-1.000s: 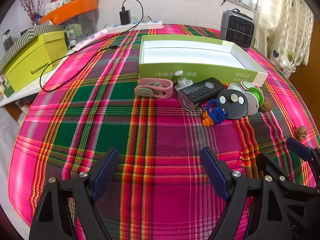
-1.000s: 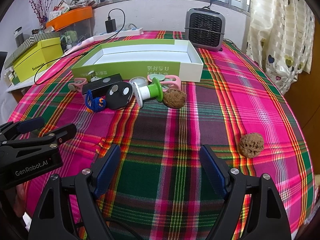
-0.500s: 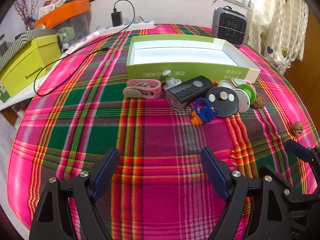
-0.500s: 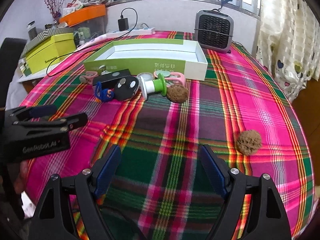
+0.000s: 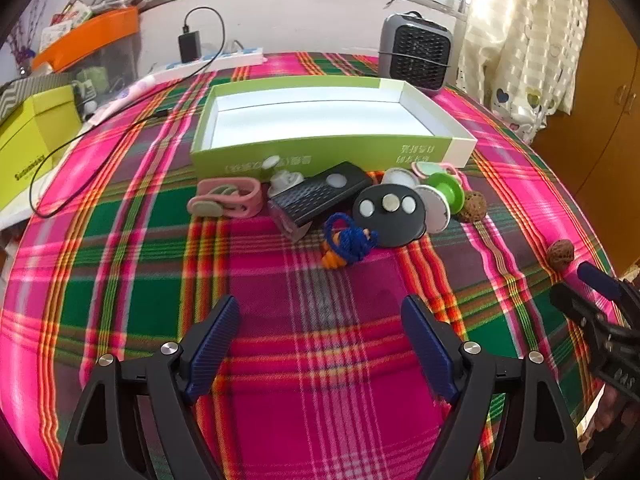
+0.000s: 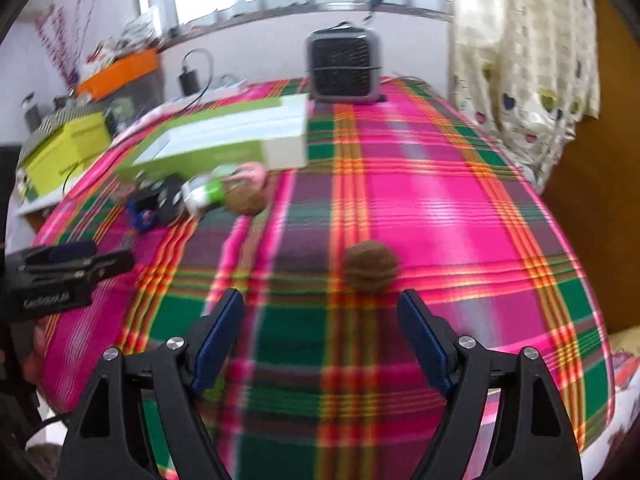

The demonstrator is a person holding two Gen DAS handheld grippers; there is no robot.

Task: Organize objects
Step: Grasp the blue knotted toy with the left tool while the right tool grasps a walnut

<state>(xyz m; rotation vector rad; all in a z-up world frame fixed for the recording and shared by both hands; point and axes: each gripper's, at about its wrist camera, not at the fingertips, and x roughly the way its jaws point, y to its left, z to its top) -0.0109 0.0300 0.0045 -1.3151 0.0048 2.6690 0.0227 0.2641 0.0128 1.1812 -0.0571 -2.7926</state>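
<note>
Left gripper point(image 5: 320, 340): jaws wide apart, nothing between them, held above the plaid tablecloth point(image 5: 120, 272) at its near edge. Right gripper point(image 6: 320, 336): jaws also spread, empty; its view is smeared by motion blur.

Green box point(image 5: 332, 132), open-topped with a white inside, sits toward the far middle of the table with nothing in it that shows. A row of small items lies just in front of its near wall. From left to right in the left wrist view:
- pink clip point(image 5: 226, 202)
- small white knob point(image 5: 286, 179), touching the box wall or just short of it; cannot tell
- black grater-like block point(image 5: 320, 198), tilted
- blue cord bundle point(image 5: 348, 238) with orange bits under it, nearest of the row
- black round disc point(image 5: 388, 216) with three pale buttons, touching the cord
- white and green spool point(image 5: 442, 202) on its side
- walnut point(image 5: 473, 206) just right of the spool

A second walnut point(image 6: 370, 266) lies alone, well apart from the row, to the right. In the right wrist view it sits just beyond the right gripper's fingertips, a little right of centre, not between the jaws.

Far edge: grey heater point(image 5: 416, 58), black charger point(image 5: 189, 45) with a cord trailing left, yellow-green carton point(image 5: 32, 148) at far left.
</note>
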